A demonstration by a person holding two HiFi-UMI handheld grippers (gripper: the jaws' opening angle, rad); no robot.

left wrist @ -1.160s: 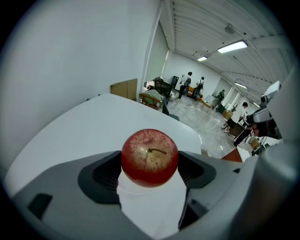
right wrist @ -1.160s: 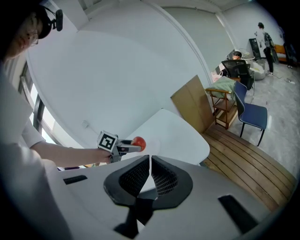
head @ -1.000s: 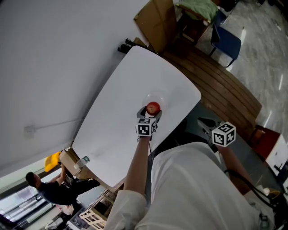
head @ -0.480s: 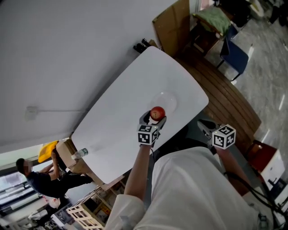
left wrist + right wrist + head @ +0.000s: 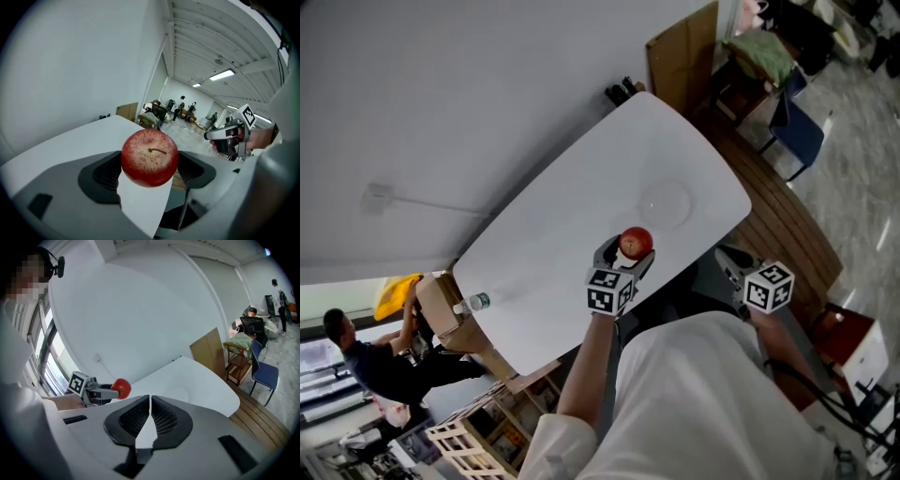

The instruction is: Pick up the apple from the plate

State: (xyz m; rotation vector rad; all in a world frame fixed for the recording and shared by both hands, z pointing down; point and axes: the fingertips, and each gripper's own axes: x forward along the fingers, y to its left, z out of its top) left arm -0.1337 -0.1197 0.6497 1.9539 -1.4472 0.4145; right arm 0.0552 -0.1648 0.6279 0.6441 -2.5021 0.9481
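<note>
Red speckled apple [image 5: 636, 242] sits pinched between the left gripper's [image 5: 628, 254] two dark fingers [image 5: 105, 173], one on each side, stem toward that gripper's camera. It is held off the round clear glass plate [image 5: 645, 202], which lies bare on the white oval desk [image 5: 572, 216]. In the head view the apple is at about 7 o'clock from the plate, above the desk's near edge. Right gripper [image 5: 150, 414] hangs off the desk at 4 o'clock from the apple, its ribbed fingers pressed together with nothing between them. Small clear plastic bottle [image 5: 474, 303] lies at the desk's 8 o'clock corner. Brown cardboard sheet [image 5: 680, 54] leans at the 1 o'clock end, blue chair [image 5: 797, 133] past it.
</note>
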